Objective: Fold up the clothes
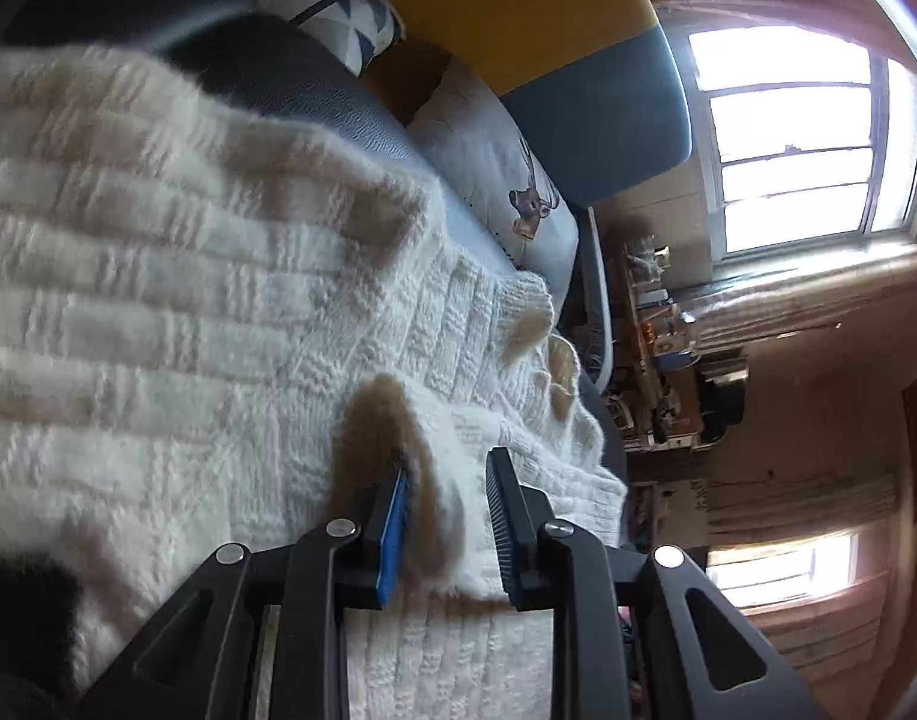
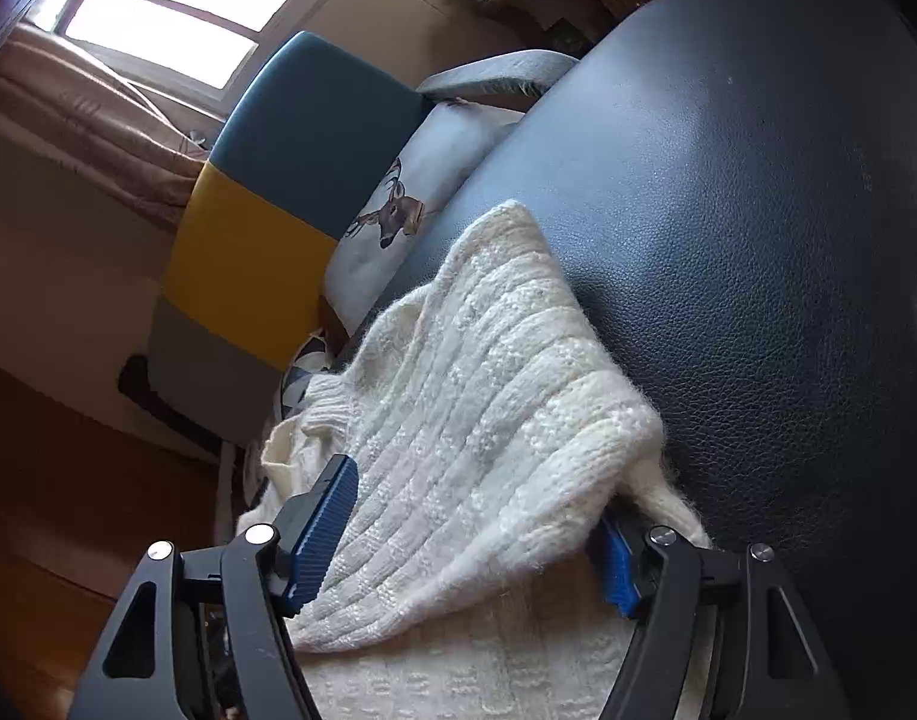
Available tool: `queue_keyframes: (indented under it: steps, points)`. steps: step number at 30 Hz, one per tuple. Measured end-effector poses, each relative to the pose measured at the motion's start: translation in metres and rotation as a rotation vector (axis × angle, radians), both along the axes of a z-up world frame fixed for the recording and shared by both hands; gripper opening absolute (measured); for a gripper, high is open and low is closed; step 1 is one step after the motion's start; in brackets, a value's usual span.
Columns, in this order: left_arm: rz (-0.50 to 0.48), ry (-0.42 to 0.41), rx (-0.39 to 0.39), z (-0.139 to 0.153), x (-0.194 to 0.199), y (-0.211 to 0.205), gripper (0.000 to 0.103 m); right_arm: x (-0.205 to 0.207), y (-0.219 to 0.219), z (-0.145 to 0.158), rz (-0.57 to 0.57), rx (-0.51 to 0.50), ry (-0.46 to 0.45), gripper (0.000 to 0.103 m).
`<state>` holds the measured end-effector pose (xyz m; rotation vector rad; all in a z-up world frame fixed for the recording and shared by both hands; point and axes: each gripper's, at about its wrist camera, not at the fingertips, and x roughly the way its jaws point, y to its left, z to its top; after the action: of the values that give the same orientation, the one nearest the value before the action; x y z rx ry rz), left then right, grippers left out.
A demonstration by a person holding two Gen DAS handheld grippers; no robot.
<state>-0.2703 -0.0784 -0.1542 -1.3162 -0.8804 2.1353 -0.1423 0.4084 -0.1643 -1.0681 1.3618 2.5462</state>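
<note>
Your one garment, a cream knitted sweater (image 2: 482,420), lies on the dark leather seat (image 2: 758,228), partly folded over itself, with a ribbed cuff or hem end (image 2: 332,408) bunched at the side nearest the cushions. In the right wrist view its ribs and long axis run from between your tongs up and away toward the deer cushion (image 2: 398,210), narrowing to a corner on the leather. Your right tongs (image 2: 476,534) are spread wide, the blue pads (image 2: 323,534) standing on either side of the doubled-over layer; the knit lies between them, and the far pad is partly buried under the fluffy edge, so you cannot tell from here whether it presses the cloth. Your left tongs (image 1: 443,516) are partly open with a raised fold of the sweater (image 1: 188,276) standing up between the fingers (image 1: 392,516); the fold touches the blue pad on one side, while a gap shows on the other, so it is not pinched tight. In the left wrist view the knit fills most of the frame, its ribs sweeping across toward the tongs. Beyond the seat you have two cushions, the deer one and a patterned one (image 1: 356,18), then a blue and yellow chair back (image 2: 290,180), a window (image 1: 800,138) and a cluttered shelf (image 1: 662,348).
</note>
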Motion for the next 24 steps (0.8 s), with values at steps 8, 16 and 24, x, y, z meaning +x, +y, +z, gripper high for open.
queue_keyframes:
  steps: [8,16,24]
  points:
    - [0.047,0.146,-0.051,0.037,-0.006,-0.010,0.006,0.007,-0.010,0.018,0.051,0.115,0.033,0.009]
    - [0.017,0.032,-0.266,-0.023,-0.008,-0.019,0.006,0.008,-0.009,-0.014,0.035,0.005,0.015,0.014]
    - [0.018,0.032,-0.325,-0.019,-0.006,-0.011,0.007,0.030,0.025,-0.022,-0.095,-0.070,-0.003,0.011]
